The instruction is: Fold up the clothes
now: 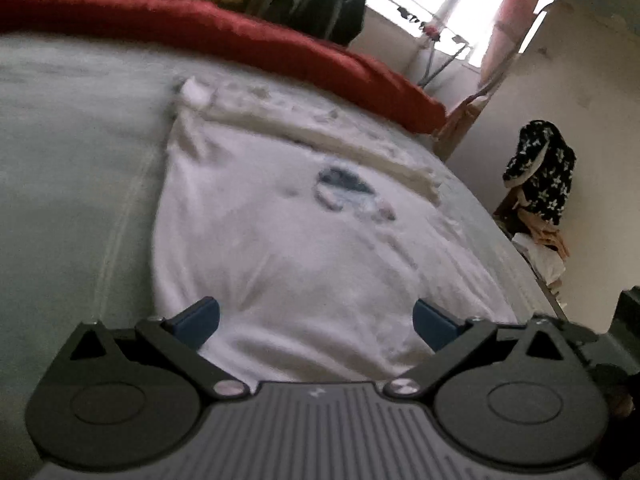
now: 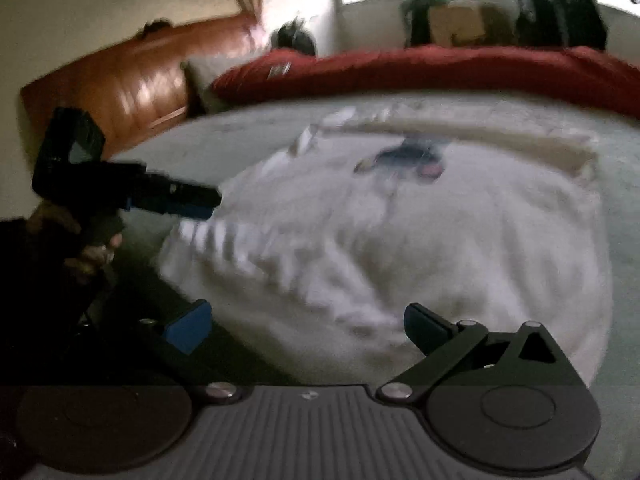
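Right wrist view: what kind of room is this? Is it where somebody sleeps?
Most likely a bedroom. A white T-shirt lies on a wide bed with a long red bolster along its far side, a wooden headboard stands at one end, and dark clothes hang by the window.

Light source: overexposed window [image 1: 472, 4], backlit.
Interior: dim.
Blur: heavy motion blur, right wrist view.
Edges: fisheye curvature, dark corners.
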Available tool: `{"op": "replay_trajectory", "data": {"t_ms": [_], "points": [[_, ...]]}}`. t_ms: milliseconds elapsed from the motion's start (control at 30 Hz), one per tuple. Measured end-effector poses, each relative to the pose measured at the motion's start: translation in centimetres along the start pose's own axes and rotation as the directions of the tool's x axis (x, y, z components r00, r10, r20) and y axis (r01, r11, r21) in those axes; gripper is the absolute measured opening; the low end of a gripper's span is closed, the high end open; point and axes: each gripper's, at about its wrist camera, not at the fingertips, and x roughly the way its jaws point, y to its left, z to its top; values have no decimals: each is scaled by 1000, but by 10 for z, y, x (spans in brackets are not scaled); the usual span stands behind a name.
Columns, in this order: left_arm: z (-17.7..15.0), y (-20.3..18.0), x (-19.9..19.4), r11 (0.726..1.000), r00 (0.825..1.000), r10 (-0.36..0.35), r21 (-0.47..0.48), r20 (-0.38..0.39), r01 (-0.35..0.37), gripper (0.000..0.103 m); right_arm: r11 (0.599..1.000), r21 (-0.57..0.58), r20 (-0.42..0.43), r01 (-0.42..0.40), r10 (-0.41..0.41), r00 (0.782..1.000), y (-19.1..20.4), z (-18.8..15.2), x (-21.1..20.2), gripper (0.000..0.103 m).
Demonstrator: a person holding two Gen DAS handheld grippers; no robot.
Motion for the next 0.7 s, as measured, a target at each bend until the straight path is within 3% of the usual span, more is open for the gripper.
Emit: {"op": "replay_trajectory", "data": {"t_ms": [100, 200, 267, 367, 533, 700], "points": [[9, -1, 16, 1000, 1000, 11, -3, 2, -11, 102, 997, 53, 47, 57, -60, 997, -15, 7, 2, 103], [6, 12, 25, 991, 992, 121, -54, -41, -123, 102, 980, 145, -4, 138, -139, 990, -35, -1, 8, 103], [-1, 19, 16, 994, 995, 93, -60, -20, -94, 102, 969, 171, -31, 180, -177, 984, -44, -12, 6, 103], [-8, 21, 2, 994, 995, 100, -46, -16, -101, 102, 971, 162, 0, 176, -179, 984, -46, -27, -8, 103], [0, 5, -2, 993, 993, 118, 15, 12, -118, 102, 966, 185, 8, 182, -187, 982, -46, -21, -17, 103], [8, 3, 10, 993, 993, 110, -34, -51, -112, 101, 955, 172, -28, 241, -240, 971, -45, -23, -11, 103]]}}
